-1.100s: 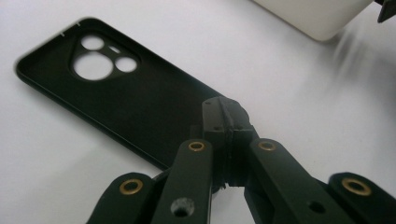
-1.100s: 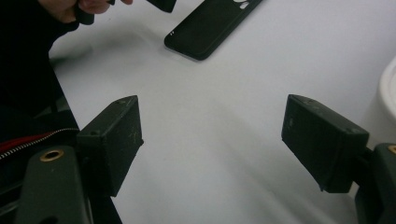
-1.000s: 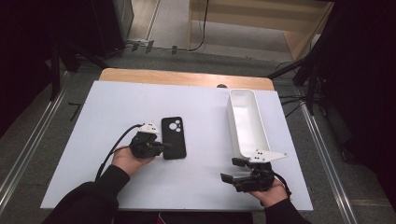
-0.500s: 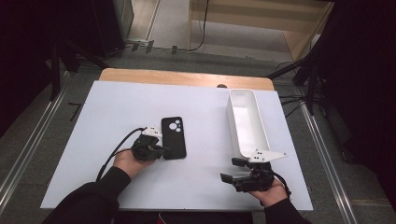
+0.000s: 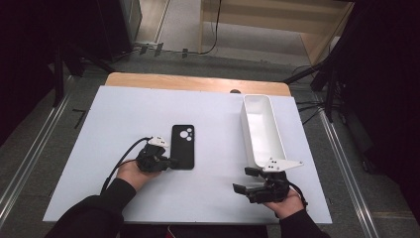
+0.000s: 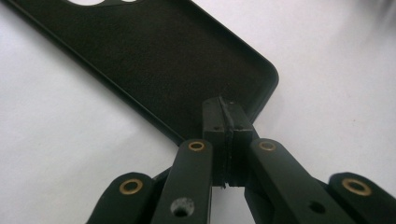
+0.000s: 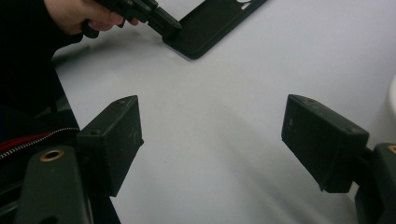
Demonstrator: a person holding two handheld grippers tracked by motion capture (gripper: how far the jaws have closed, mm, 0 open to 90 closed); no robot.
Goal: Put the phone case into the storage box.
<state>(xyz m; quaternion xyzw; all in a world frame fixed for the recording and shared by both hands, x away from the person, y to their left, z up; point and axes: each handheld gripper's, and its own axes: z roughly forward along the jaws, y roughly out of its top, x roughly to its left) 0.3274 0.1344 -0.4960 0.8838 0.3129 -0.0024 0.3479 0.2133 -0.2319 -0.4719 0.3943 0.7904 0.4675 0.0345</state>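
- Black phone case [image 5: 183, 146]: flat on white table [image 5: 124, 114], left of centre, inner side up, matte, raised rim, rounded corners, camera cut-outs at far end.
- Left gripper [image 5: 172, 161]: jaws pressed together, pinching the case's near-left corner rim, seen close in left gripper view [image 6: 227, 122].
- Right gripper [image 5: 245, 180]: jaws spread wide, nothing between, resting near front edge.
- White oblong bin [image 5: 261, 130]: right of case, well apart.

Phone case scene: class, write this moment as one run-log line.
left gripper: shut on phone case edge | right gripper: open, holding nothing | white bin: apart, beyond right gripper
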